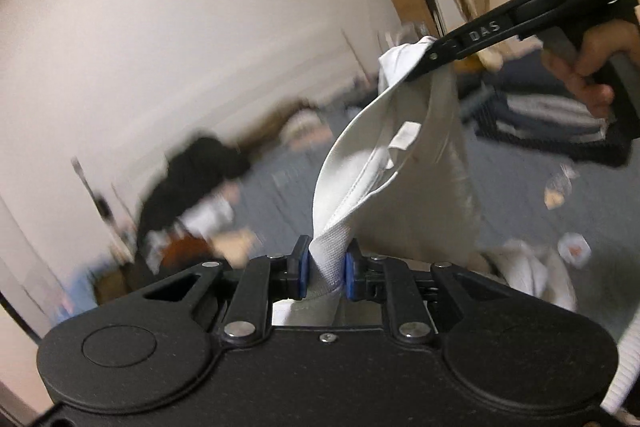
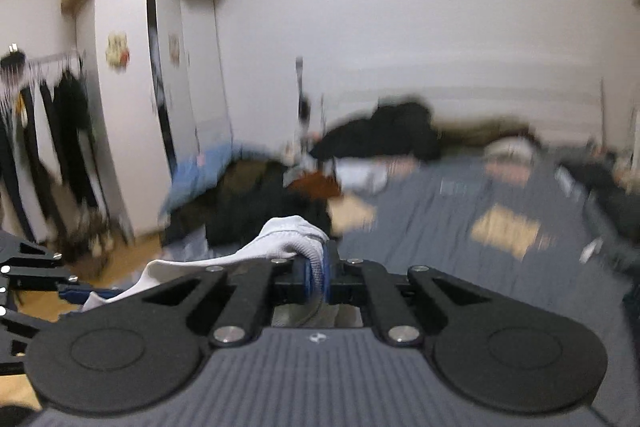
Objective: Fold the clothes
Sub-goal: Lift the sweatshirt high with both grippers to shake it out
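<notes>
A white garment (image 1: 396,163) is held up in the air above a bed (image 2: 440,227) covered in a grey sheet. The left gripper (image 1: 326,269) has its jaws closed on a bunched ribbed edge of the cloth, and the right gripper (image 2: 316,273) has its jaws closed on another bunched edge; from the left wrist view the garment is seen stretched between the two, with a small label showing inside. A hand (image 1: 588,63) is seen on the right gripper's handle. The fabric is judged light, soft and limp, likely to sag and twist, so hems or shoulder seams are judged the best holds. On the right of the bed, a dark basket (image 1: 560,135) appears to hold striped folded cloth, though blur leaves this uncertain.
</notes>
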Demonstrator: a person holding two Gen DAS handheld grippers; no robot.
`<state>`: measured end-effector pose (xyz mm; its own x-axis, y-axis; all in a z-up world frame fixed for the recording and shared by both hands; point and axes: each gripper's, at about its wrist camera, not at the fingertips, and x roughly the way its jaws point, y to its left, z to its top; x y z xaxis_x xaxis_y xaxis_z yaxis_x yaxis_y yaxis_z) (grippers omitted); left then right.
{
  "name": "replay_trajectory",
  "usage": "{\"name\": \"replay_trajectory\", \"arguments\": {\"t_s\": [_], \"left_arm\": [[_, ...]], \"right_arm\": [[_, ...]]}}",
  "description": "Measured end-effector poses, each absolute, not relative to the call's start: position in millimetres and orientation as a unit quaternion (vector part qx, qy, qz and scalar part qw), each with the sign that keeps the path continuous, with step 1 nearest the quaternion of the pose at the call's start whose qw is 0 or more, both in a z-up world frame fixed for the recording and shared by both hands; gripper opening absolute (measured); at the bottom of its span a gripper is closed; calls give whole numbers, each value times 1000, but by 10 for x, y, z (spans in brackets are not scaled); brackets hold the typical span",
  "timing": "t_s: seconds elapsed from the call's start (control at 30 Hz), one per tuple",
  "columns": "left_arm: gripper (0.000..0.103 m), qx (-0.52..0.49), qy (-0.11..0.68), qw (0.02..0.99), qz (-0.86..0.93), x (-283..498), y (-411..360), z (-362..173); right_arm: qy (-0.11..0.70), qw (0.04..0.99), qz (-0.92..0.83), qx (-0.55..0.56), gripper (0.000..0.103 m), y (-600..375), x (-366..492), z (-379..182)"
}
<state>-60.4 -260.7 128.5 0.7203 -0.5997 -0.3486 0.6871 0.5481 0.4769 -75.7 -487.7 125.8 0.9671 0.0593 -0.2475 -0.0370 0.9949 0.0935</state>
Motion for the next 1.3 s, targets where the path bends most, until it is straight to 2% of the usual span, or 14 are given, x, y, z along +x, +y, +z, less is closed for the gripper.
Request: {"name": "replay_trajectory", "arguments": {"t_s": [0.33, 0.5, 0.6, 0.77, 0.97, 1.13, 1.3], "left_arm": [[17, 343, -115, 872, -328, -1480, -2496, 3021], [17, 346, -157, 861, -338, -1906, -2308, 3605], [17, 354, -167, 858, -334, -2044, -2266, 3682], [17, 337, -175, 861, -340, -2205, -2167, 3747], [17, 320, -182, 858, -359, -2099, -2177, 3687], [17, 321, -151, 855, -378, -1746, -2453, 3433], [17, 333, -76, 851, -399, -978, -2964, 2835]], "right_arm": [[-35, 999, -23, -17, 5, -4618, -1627, 3071], [-106, 992, -37, -57, 5, -4381, -2147, 3705], [-128, 987, -50, -83, 5, -4243, -2338, 3893], [-113, 988, -50, -90, 5, -4183, -2438, 4000], [-122, 984, -46, -119, 5, -4092, -2667, 4076], [-92, 988, -45, -115, 5, -4240, -2477, 3940], [-21, 995, -47, -82, 5, -4613, -1887, 3464]]}}
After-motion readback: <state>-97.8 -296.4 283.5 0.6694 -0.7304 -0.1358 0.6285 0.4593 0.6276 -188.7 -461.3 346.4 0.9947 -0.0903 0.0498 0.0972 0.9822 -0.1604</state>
